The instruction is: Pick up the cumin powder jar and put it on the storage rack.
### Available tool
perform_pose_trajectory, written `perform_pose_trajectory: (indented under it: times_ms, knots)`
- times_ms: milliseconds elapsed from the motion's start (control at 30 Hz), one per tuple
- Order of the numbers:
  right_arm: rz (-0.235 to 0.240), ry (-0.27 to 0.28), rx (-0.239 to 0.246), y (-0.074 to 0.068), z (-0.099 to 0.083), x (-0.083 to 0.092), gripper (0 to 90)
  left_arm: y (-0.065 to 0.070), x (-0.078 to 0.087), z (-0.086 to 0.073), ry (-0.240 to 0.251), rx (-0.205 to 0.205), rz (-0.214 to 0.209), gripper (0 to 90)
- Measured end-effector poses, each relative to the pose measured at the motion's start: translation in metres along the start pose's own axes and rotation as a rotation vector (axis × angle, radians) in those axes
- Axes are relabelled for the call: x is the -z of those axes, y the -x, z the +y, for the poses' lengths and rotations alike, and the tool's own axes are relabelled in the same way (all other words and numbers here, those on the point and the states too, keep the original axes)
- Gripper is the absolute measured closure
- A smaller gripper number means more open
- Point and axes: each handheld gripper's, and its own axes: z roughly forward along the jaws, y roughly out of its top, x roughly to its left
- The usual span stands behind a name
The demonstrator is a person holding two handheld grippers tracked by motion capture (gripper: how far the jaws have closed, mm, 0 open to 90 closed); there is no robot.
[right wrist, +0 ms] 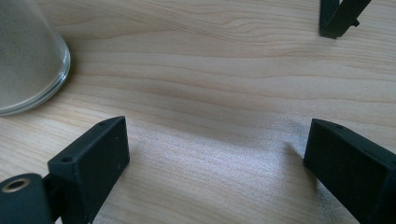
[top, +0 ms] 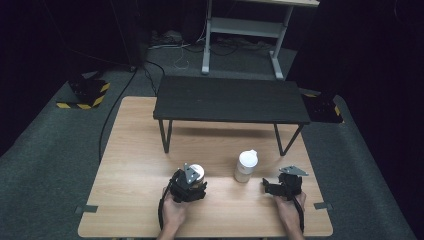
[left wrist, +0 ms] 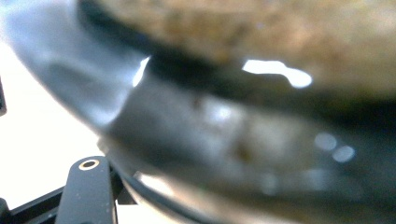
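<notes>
Right gripper (right wrist: 215, 163) first: its jaws stand wide apart with bare wood grain between them, holding nothing, hovering low over the counter (top: 130, 165). Just off to one side in the right gripper view sits the rounded glass base of the white-capped bottle (top: 245, 166), near but not touching, so that hand looks parked and ready, not committed. Over to the left gripper (top: 190, 185): its own camera is pressed right up against a blurred glass jar (left wrist: 224, 135) with something brownish inside, and one black jaw rises beside the wall. From above, the jar's pale top (top: 198, 171) pokes up right at the gripper, hand wrapped behind it. Whether those jaws are clamped on it, I can't tell; the close-up is too smeared. My read is that the jar is being gripped or lined up for a grip, held low near the front edge for stability. Farther back, a dark low bench (top: 230, 100) stands on the counter, a likely shelf for whatever gets moved.
</notes>
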Motion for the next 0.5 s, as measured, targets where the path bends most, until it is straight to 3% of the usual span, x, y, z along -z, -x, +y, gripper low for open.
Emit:
perform_pose_trajectory:
  times_ms: [67,167,400,433,467,500]
  knots:
    - [0.0,0.0,0.0,0.0,0.0,0.0,6.1,-0.001,0.002,0.006,-0.01,-0.012,-0.005,31.8]
    - [-0.001,0.0,-0.001,0.0,0.0,0.0,6.1,0.003,-0.001,0.005,0.035,0.063,-0.012,31.8]
    - [0.0,0.0,-0.002,0.0,0.0,0.0,6.1,0.004,0.002,0.021,0.046,0.071,-0.036,31.8]
    - [0.0,0.0,-0.002,0.0,0.0,0.0,6.1,0.004,0.003,0.024,0.047,0.067,-0.038,31.9]
    - [0.0,0.0,-0.002,0.0,0.0,0.0,6.1,-0.001,0.008,0.037,-0.008,-0.009,-0.042,31.9]
    - [0.0,0.0,-0.002,0.0,0.0,0.0,6.1,0.005,0.004,0.031,0.05,0.066,-0.045,31.8]
